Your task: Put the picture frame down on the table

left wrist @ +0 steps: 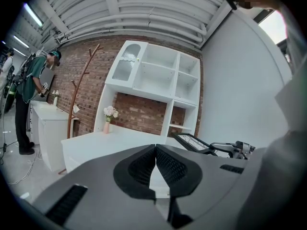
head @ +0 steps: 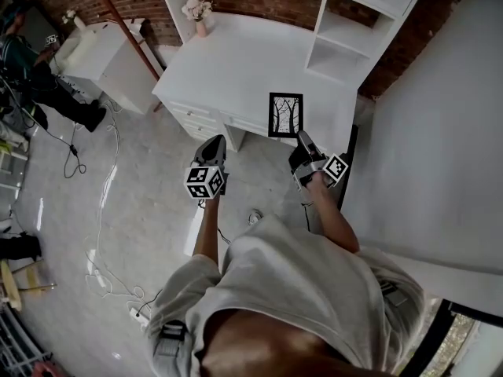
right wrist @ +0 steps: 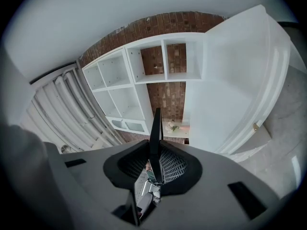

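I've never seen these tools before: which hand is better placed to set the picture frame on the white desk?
Right. The right gripper is shut on the picture frame, holding it near the white desk. The left gripper has its jaws together on nothing, so it probably has no part here.

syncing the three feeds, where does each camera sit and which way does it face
Head view: on the person's head, steeply down at the white desk; both forearms, left gripper, right gripper show.
Left gripper view: on the left gripper, across its shut jaws toward desk and shelves.
Right gripper view: on the right gripper, angled up past its jaws, shut on the picture frame, at the shelves.
Shared: all three show frame and shelves.
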A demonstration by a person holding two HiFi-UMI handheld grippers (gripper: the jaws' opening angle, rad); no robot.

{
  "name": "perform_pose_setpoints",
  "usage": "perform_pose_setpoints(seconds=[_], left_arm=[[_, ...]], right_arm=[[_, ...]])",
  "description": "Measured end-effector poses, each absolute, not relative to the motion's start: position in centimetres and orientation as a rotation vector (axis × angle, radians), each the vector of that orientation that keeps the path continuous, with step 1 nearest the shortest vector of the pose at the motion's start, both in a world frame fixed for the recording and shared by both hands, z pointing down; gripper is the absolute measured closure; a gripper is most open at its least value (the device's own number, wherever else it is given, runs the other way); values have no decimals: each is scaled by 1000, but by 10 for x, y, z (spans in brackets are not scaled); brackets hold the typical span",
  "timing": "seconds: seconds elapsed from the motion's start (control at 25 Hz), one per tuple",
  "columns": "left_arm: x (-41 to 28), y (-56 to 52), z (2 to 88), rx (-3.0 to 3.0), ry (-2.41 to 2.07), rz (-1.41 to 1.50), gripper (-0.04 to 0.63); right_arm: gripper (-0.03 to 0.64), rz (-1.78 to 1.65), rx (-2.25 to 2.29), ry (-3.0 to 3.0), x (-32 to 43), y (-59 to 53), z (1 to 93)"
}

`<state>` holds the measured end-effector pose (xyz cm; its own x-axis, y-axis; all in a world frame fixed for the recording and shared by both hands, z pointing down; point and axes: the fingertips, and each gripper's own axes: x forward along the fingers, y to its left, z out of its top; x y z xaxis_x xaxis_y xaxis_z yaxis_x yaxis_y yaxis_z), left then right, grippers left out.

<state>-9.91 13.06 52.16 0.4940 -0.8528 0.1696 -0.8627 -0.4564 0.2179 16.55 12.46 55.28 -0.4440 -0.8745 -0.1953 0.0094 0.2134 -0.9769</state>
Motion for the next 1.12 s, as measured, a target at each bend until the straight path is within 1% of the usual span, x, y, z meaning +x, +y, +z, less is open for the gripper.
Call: perform_pose_setpoints(seconds=[0.52,1.12], left_arm=[[-139,48,519,2511,-1430,36,578],[-148,54,546,2453,-1418,64,578]], right_arm=[[529,-1310,-824,1663,125,51,552],[529,-1357,-852,1622,117,56,574]])
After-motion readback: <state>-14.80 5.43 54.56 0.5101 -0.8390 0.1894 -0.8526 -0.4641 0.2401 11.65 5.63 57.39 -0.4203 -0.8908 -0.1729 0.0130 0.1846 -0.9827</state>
